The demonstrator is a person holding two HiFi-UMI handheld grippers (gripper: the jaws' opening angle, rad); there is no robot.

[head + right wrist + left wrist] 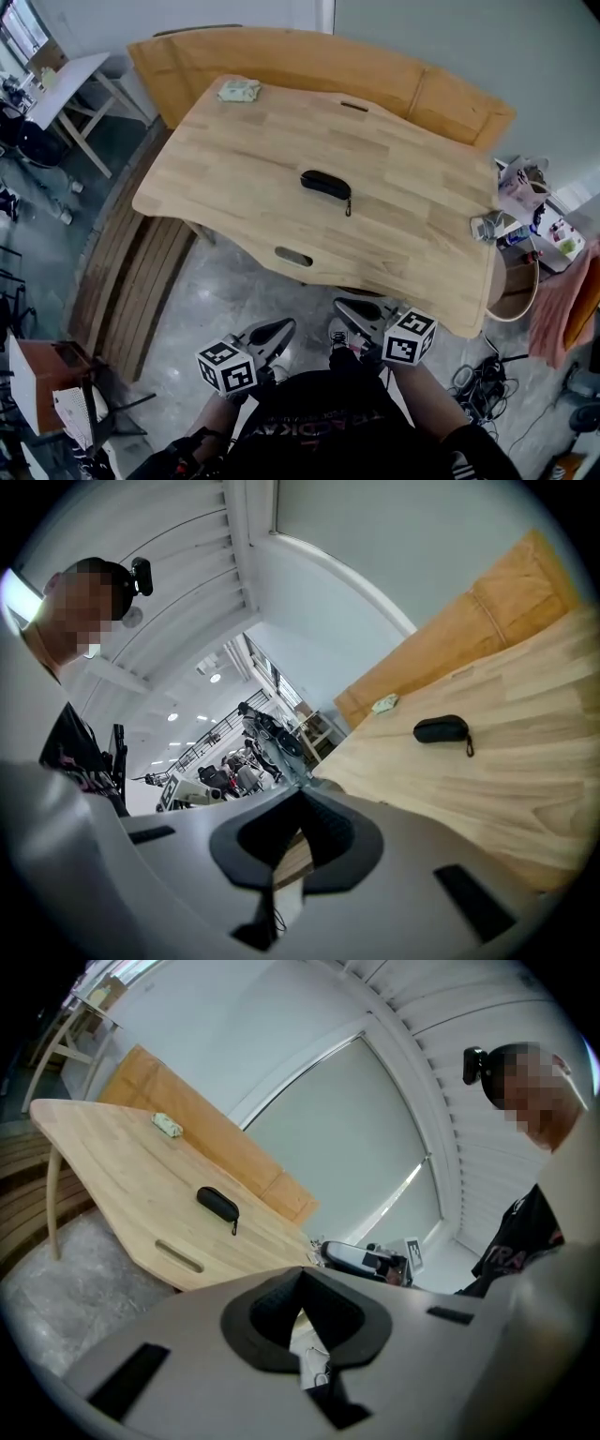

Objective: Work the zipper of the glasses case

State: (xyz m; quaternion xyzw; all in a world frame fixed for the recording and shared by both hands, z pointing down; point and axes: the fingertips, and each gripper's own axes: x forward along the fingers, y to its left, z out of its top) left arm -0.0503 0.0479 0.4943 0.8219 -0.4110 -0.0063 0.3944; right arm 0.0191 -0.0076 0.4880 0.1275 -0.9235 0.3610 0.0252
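A black glasses case (325,184) lies near the middle of the light wooden table (244,178), its zipper pull strap hanging toward the near right. The same case (217,1203) shows small in the left gripper view, and the case (441,728) lies far off in the right gripper view. Both grippers are held close to the person's body, well short of the table's near edge. My left gripper (278,330) is shut and holds nothing. My right gripper (354,309) is likewise shut and empty. Neither touches the case.
A small pale green packet (240,90) lies at the table's far left corner. Two slots (292,256) are cut into the tabletop. A wooden board (309,56) leans behind the table. Clutter and cables (525,216) sit at the right; a cardboard box (42,370) stands at the lower left.
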